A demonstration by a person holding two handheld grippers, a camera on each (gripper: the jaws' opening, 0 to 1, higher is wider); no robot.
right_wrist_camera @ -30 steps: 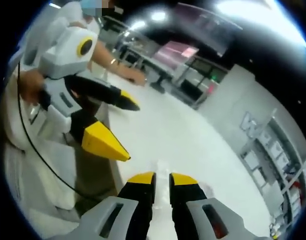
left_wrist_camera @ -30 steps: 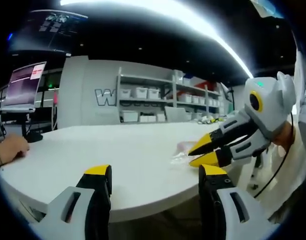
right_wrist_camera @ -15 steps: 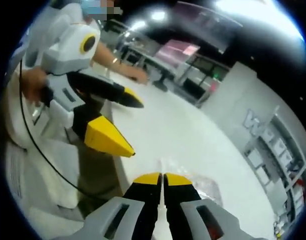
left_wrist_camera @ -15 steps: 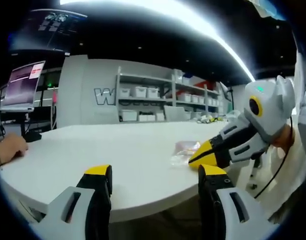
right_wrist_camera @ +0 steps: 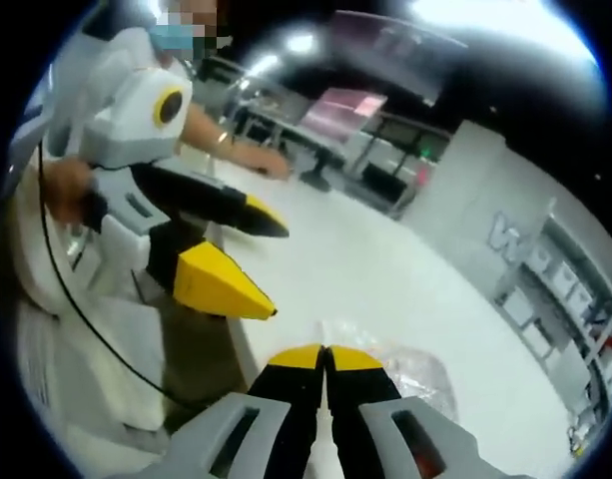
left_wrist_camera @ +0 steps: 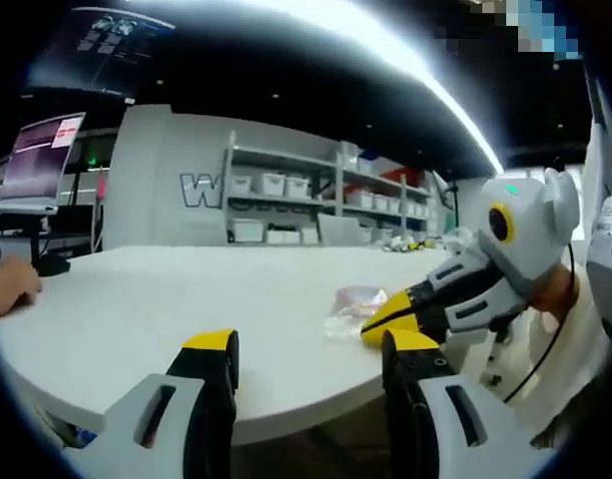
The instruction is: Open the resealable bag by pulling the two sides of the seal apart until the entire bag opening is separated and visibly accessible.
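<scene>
Hand of another person rests on the white table at nine o'clock in the left gripper view. Behind it, up at ten o'clock, a screen glows pink and white. Shelves with white bins stand against the far wall near twelve o'clock, next to big letters. The left gripper comes up from six o'clock with its two yellow-tipped jaws spread wide — nothing sits between them, and they hang just off the near edge of the table. A bit to the right of the middle, the resealable bag lies flat on the table, clear and crinkly with something pinkish inside. The right gripper reaches in from three o'clock, and its yellow tips are pressed together on the bag's near edge.

In the right gripper view, the left gripper shows at nine o'clock, big and white, with a dark jaw and a yellow jaw held far apart. A person's hand holds its handle. The right gripper rises from six o'clock with both tips squeezed tight — they pinch the edge of the resealable bag, which spreads out on the table toward four o'clock. The bag's seal looks closed, but it is hard to tell.
</scene>
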